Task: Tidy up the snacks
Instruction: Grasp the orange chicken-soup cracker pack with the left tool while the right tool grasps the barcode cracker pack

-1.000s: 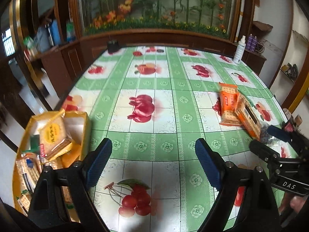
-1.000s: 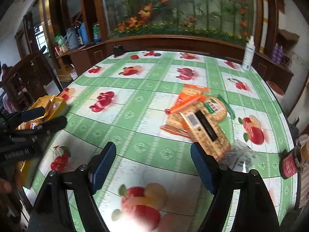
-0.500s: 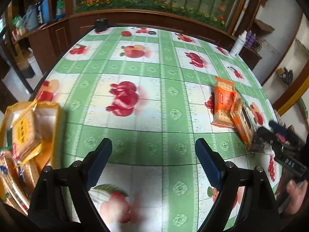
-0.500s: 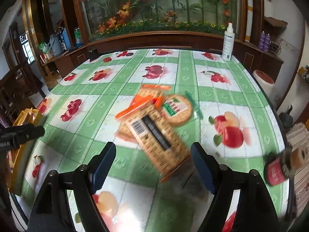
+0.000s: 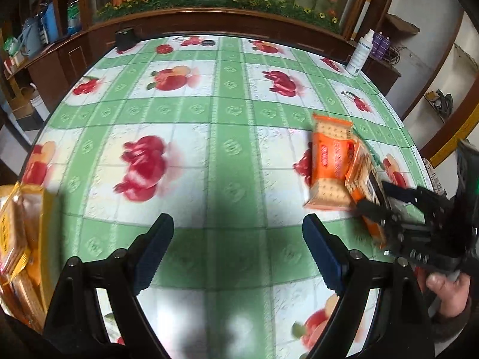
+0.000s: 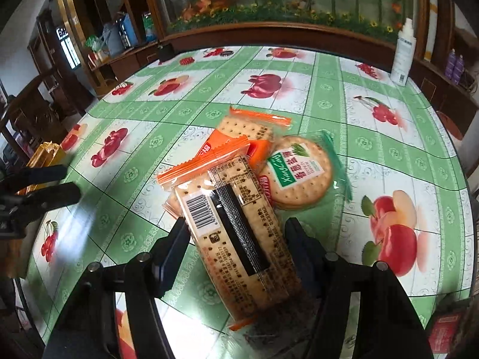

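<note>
Cracker pack (image 6: 236, 233) between right gripper (image 6: 236, 233) fingers, contact unclear.

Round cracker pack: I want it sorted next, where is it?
Right wrist view, right of centre: the round cracker pack lies on the tablecloth, tucked against the barcode-side cracker pack.

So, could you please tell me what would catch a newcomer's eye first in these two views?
Probably the long cracker packet, barcode side up, lying between the fingers of the right gripper atop an orange cracker packet, with a round green-labelled biscuit pack alongside. Next, the bright green fruit-print tablecloth. At far left, a yellow box holds more snacks, while the left gripper is open.
</note>
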`<action>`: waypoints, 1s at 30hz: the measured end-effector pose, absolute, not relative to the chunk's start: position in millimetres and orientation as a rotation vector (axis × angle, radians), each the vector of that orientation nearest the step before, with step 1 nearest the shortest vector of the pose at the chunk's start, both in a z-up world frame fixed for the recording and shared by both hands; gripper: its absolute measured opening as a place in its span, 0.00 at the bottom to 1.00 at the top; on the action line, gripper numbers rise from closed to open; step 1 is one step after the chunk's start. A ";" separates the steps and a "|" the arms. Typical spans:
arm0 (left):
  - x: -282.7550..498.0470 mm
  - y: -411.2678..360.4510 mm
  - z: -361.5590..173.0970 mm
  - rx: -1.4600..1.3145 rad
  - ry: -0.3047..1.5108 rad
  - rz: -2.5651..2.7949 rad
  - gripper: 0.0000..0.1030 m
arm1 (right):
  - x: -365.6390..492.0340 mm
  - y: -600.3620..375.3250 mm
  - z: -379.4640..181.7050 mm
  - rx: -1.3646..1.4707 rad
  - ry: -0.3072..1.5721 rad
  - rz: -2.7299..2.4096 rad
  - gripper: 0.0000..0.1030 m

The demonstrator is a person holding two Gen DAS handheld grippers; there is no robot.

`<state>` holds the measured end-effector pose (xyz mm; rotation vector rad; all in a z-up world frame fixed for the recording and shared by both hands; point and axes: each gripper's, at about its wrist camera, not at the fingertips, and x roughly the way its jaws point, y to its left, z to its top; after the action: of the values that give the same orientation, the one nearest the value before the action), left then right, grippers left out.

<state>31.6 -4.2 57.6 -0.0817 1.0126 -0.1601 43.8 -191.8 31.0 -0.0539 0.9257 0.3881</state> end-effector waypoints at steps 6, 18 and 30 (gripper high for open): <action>60.6 -48.5 50.0 -0.068 1.033 -0.231 0.85 | 30.2 -222.9 36.8 0.068 0.888 0.347 0.59; 104.4 -101.0 27.6 -0.097 1.099 -0.322 0.85 | 26.7 -249.2 31.0 0.150 0.921 0.182 0.57; 112.1 -118.9 18.5 -0.058 1.088 -0.360 0.59 | 42.9 -236.2 16.2 0.030 1.000 0.160 0.54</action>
<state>112.1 -118.9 18.5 -0.0583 1.0884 -0.3602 42.9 -236.2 16.2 0.0301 1.0000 0.1599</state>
